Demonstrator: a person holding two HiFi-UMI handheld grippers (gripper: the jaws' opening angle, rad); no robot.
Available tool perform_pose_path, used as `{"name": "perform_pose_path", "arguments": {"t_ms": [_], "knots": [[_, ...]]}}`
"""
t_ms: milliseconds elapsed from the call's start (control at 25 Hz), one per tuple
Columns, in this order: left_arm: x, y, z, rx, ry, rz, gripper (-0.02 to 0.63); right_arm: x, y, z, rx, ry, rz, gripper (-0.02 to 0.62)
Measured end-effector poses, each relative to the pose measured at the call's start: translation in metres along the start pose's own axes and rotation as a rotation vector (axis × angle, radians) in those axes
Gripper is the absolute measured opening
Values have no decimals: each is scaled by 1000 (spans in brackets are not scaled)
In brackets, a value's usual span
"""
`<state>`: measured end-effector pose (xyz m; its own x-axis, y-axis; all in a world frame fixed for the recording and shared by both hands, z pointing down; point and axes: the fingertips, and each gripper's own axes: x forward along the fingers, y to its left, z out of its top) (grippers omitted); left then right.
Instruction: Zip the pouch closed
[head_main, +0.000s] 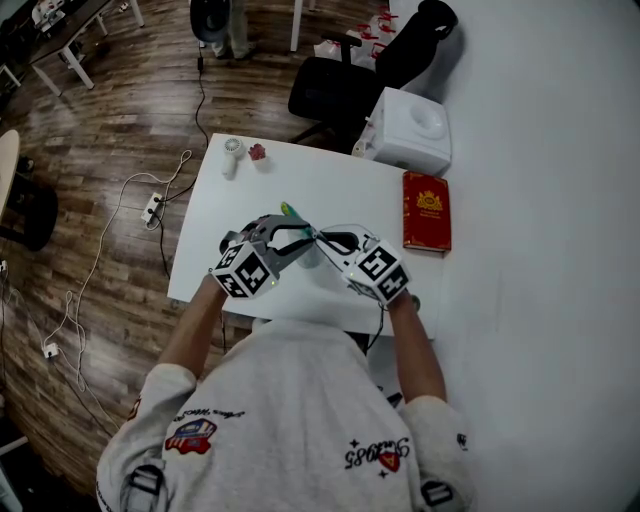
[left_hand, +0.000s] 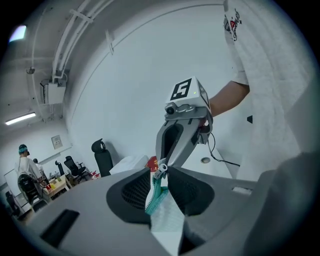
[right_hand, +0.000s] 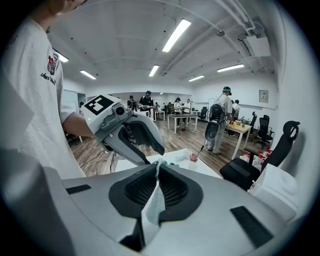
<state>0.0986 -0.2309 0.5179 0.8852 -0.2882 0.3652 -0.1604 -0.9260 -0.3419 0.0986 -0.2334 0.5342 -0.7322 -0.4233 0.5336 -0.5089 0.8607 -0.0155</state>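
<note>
Left tongs (left_hand: 161, 176) nearly closed, pinching the pouch (left_hand: 166, 220) at its teal zip (left_hand: 155, 197), slider (left_hand: 160, 170) at their tips. Right tongs (right_hand: 156, 169) clamped on its white fabric. The pouch is held between both, above the bench (head_main: 320, 185).

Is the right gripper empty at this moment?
No: in the right gripper view the right gripper has its jaws shut on the pouch, whose pale fabric hangs down between them.
</note>
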Motion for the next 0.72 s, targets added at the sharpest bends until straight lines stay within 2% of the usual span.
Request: {"name": "perform_pose_path", "arguments": {"t_ms": [240,480,720], "knots": [[6,-12,-6,106,61,-28,92,2,2,-11,-6,41,7,23],[10,-29,-15,159,114,-143,64,6,12,-24,-50,109,43,21],[11,-48,-23,289,174,-248,64,8,25,-39,-67,175,111,23]]}}
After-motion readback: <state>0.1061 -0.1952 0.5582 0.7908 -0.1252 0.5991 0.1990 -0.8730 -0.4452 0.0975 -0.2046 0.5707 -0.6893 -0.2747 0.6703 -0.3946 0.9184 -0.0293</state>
